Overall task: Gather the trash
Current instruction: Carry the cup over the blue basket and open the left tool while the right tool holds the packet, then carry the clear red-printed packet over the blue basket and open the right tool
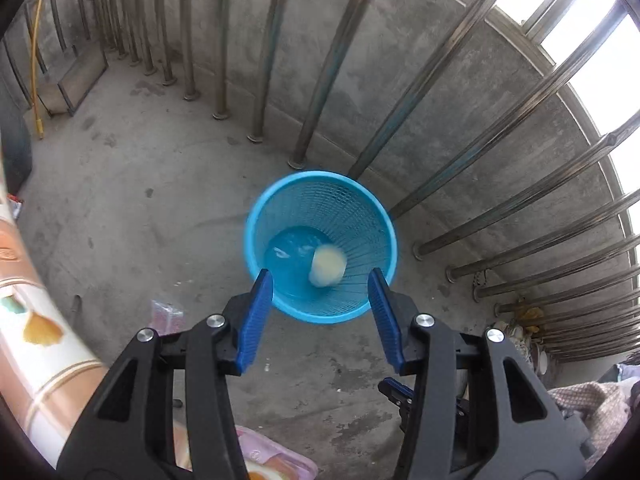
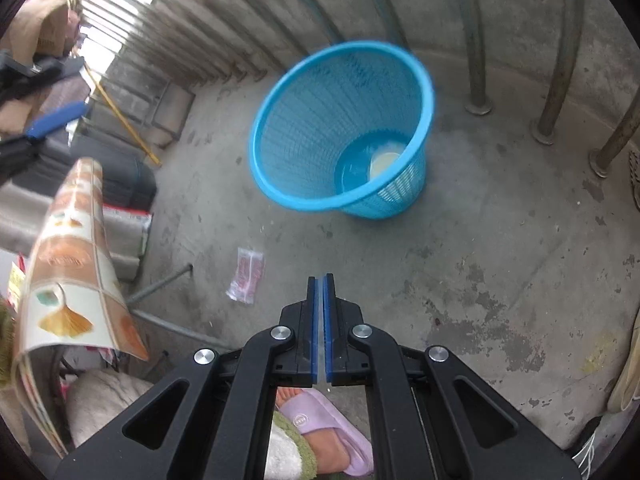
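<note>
A blue mesh waste basket (image 1: pixel 362 200) stands on the concrete floor by the railing; it also shows in the right wrist view (image 2: pixel 304 120). A pale crumpled ball of trash (image 1: pixel 328 267) lies blurred inside it, and is partly seen in the right wrist view (image 2: pixel 385 162). My left gripper (image 1: pixel 320 280) is open and empty, right above the basket's near rim. My right gripper (image 2: pixel 321 280) is shut with nothing between its pads, held over the floor short of the basket. A pink-and-clear plastic wrapper (image 2: pixel 247 274) lies on the floor left of my right gripper; it also shows in the left wrist view (image 1: pixel 166 316).
Steel railing bars (image 1: pixel 480 128) rise behind the basket. A table with a patterned cloth (image 2: pixel 68 264) hangs at the left, its metal legs (image 2: pixel 160 284) beside the wrapper. A foot in a purple slipper (image 2: pixel 320 428) is below my right gripper. Clutter lies at the right wall (image 1: pixel 528 332).
</note>
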`<state>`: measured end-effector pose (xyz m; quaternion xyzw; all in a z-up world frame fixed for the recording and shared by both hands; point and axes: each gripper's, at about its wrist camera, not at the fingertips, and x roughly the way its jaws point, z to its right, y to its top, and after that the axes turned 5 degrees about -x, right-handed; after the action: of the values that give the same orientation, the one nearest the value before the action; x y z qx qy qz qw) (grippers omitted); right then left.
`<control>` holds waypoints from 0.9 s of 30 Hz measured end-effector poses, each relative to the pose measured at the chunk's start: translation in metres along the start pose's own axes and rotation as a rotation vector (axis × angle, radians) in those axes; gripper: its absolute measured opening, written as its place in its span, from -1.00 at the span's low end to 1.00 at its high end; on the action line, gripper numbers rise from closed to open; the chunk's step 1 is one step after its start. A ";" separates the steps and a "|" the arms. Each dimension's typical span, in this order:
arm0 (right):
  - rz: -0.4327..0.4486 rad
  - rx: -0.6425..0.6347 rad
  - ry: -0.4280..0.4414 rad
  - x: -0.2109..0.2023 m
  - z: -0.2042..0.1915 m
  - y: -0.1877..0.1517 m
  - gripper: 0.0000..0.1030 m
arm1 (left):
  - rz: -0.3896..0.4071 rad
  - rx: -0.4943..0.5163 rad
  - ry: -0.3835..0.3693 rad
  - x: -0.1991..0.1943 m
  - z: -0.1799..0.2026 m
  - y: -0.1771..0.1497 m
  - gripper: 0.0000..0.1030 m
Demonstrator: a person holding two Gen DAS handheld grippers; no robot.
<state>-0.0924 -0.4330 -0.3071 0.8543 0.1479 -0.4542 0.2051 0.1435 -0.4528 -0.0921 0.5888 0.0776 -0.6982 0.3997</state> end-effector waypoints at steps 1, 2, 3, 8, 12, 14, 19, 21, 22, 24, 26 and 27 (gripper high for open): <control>-0.027 -0.024 0.015 0.012 -0.007 0.000 -0.91 | 0.015 0.003 0.016 -0.007 -0.007 -0.002 -0.06; -0.058 -0.053 0.031 0.025 -0.014 0.000 -0.86 | 0.037 0.006 0.039 -0.023 -0.015 -0.007 -0.03; -0.087 -0.081 0.051 0.040 -0.021 0.000 -0.70 | 0.061 0.011 0.059 -0.039 -0.023 -0.012 0.00; -0.255 -0.162 0.160 0.146 -0.067 0.011 -0.02 | 0.177 -0.073 0.136 -0.120 -0.077 -0.042 0.18; -0.389 -0.162 0.144 0.247 -0.100 0.025 0.32 | 0.256 -0.168 0.187 -0.176 -0.115 -0.071 0.25; -0.429 -0.164 0.110 0.293 -0.119 0.030 0.40 | 0.281 -0.211 0.210 -0.197 -0.130 -0.083 0.27; -0.433 -0.126 -0.032 0.382 -0.160 0.041 0.61 | 0.314 -0.310 0.250 -0.235 -0.161 -0.103 0.32; -0.422 -0.112 -0.107 0.410 -0.171 0.043 0.66 | 0.316 -0.340 0.264 -0.245 -0.173 -0.108 0.33; -0.415 -0.107 -0.139 0.421 -0.176 0.042 0.66 | 0.314 -0.353 0.275 -0.249 -0.179 -0.109 0.34; -0.397 -0.131 -0.216 0.443 -0.189 0.041 0.67 | 0.309 -0.381 0.294 -0.254 -0.191 -0.111 0.34; -0.379 -0.151 -0.291 0.455 -0.195 0.039 0.67 | 0.302 -0.404 0.312 -0.255 -0.201 -0.116 0.34; -0.379 -0.150 -0.317 0.460 -0.197 0.038 0.67 | 0.299 -0.414 0.319 -0.257 -0.206 -0.116 0.34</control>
<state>0.3153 -0.3401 -0.5844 0.7118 0.3047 -0.6005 0.1996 0.2209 -0.1360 0.0320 0.6019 0.1926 -0.4995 0.5925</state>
